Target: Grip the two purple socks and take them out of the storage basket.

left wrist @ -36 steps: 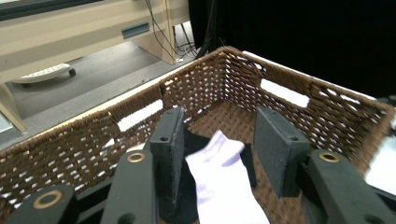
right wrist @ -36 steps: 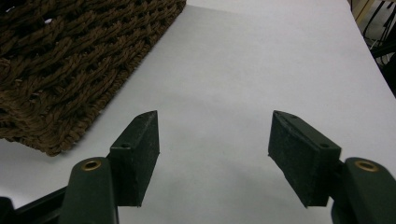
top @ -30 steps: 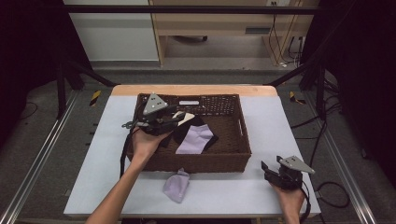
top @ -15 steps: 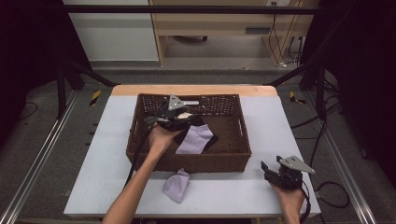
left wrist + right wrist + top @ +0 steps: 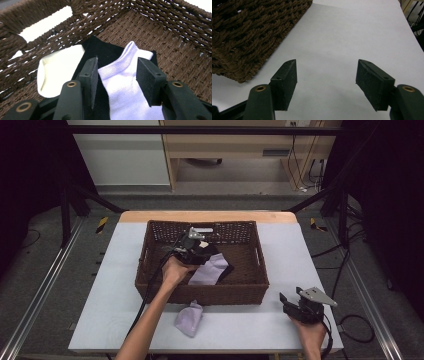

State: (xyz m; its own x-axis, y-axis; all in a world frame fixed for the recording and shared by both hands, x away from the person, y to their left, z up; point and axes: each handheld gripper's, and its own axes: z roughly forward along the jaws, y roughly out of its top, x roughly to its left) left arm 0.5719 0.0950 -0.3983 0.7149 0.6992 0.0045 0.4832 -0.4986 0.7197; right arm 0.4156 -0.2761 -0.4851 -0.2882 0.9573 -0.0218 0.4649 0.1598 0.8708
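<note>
Inside the wicker basket [image 5: 150,270], the left tongs [image 5: 116,80] hang spread over the lavender sock [image 5: 125,82], which lies on a black sock [image 5: 100,53] beside a cream one [image 5: 58,70]. The right tongs [image 5: 325,82] rest spread and empty above the table [image 5: 342,37].

The left gripper [image 5: 196,249] sits at frame centre, forearm stretched up from the bottom edge, jaws apart. The right gripper [image 5: 295,304] rests at lower right, jaws wide.

The high view looks down from above the near side of the table [image 5: 100,310], seeing the whole basket [image 5: 200,295]. The left gripper view sits very close inside that basket [image 5: 175,57]. The right gripper view looks low across the table [image 5: 352,37], past the basket's corner [image 5: 244,45].
</note>
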